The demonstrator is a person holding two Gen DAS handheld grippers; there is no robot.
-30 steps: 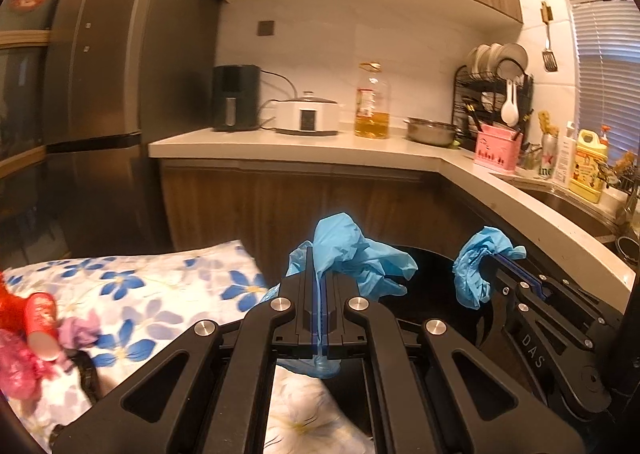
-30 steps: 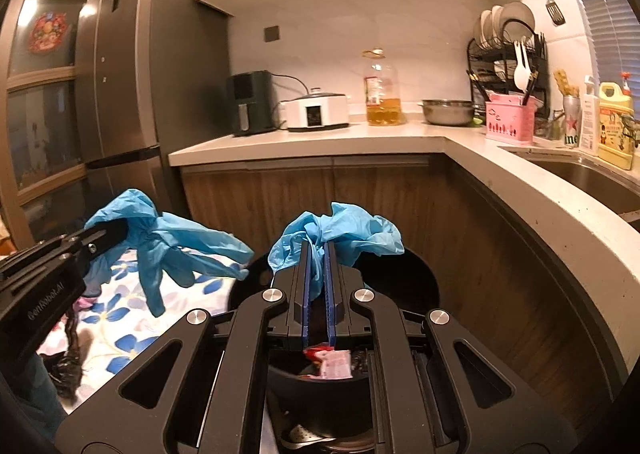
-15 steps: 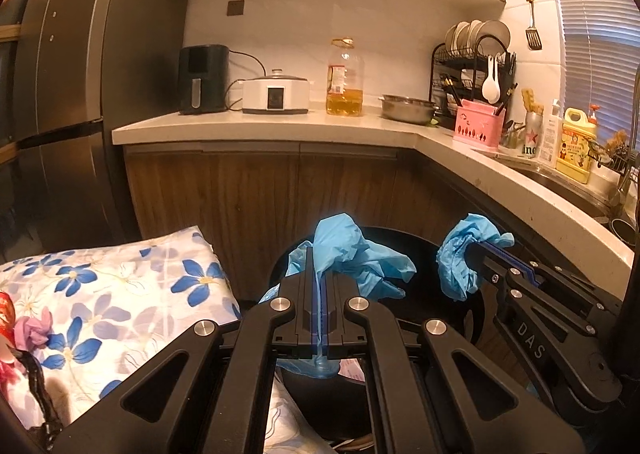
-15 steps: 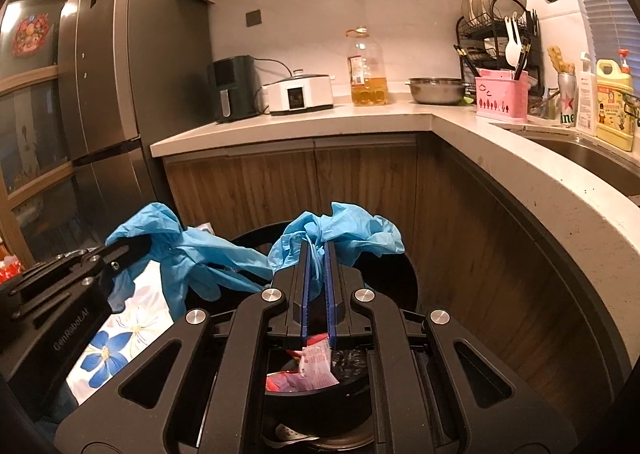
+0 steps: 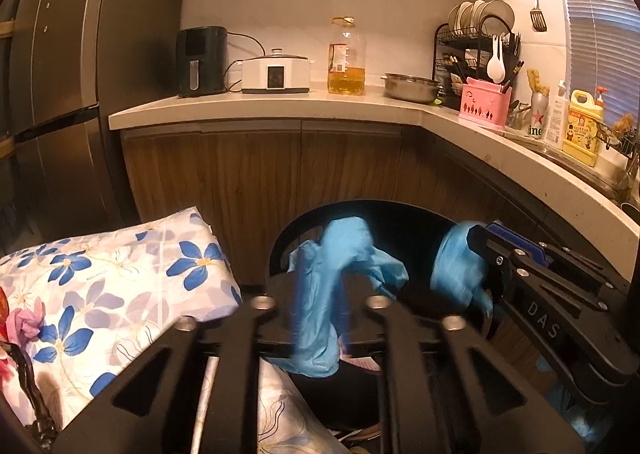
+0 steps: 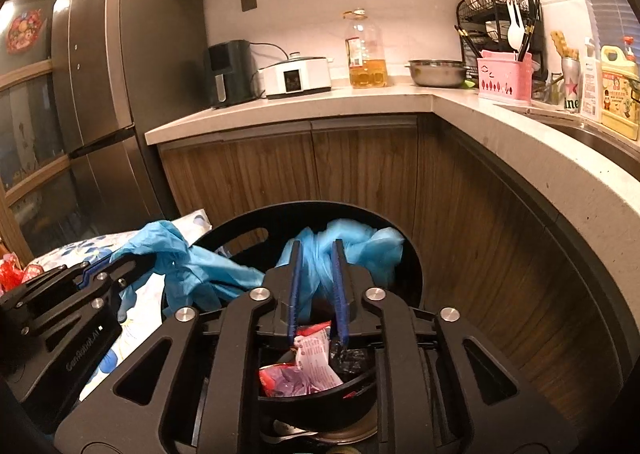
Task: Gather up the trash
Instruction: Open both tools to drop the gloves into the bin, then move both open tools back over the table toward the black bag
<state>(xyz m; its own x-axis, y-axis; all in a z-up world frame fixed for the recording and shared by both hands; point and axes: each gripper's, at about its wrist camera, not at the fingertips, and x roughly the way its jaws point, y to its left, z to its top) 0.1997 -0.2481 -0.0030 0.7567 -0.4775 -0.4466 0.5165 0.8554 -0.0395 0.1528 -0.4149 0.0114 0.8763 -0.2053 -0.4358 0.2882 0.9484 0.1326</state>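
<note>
A black round trash bin [image 6: 404, 254] stands on the floor under both grippers, with red and white wrappers [image 6: 304, 366] inside. My left gripper [image 5: 316, 294] has opened; its blue glove [image 5: 340, 254] hangs blurred between the spread fingers over the bin [image 5: 288, 242]. My right gripper [image 6: 316, 250] has its jaws parted a little, with a second blue glove [image 6: 360, 242] loose between them above the bin. Each gripper shows in the other's view: the right [image 5: 492, 238] with its glove [image 5: 456, 266], the left [image 6: 116, 266] with its glove [image 6: 188, 266].
A floral cloth surface [image 5: 100, 278] lies left of the bin, with pink and red trash [image 5: 20, 322] at its left end. Wooden cabinets [image 6: 360, 169] and an L-shaped counter [image 6: 500, 121] close in behind and to the right. A fridge [image 6: 100, 93] stands at left.
Both grippers moved forward and down over the bin. Both sets of jaws have opened, and the gloves are slipping loose; the left glove is blurred with motion.
</note>
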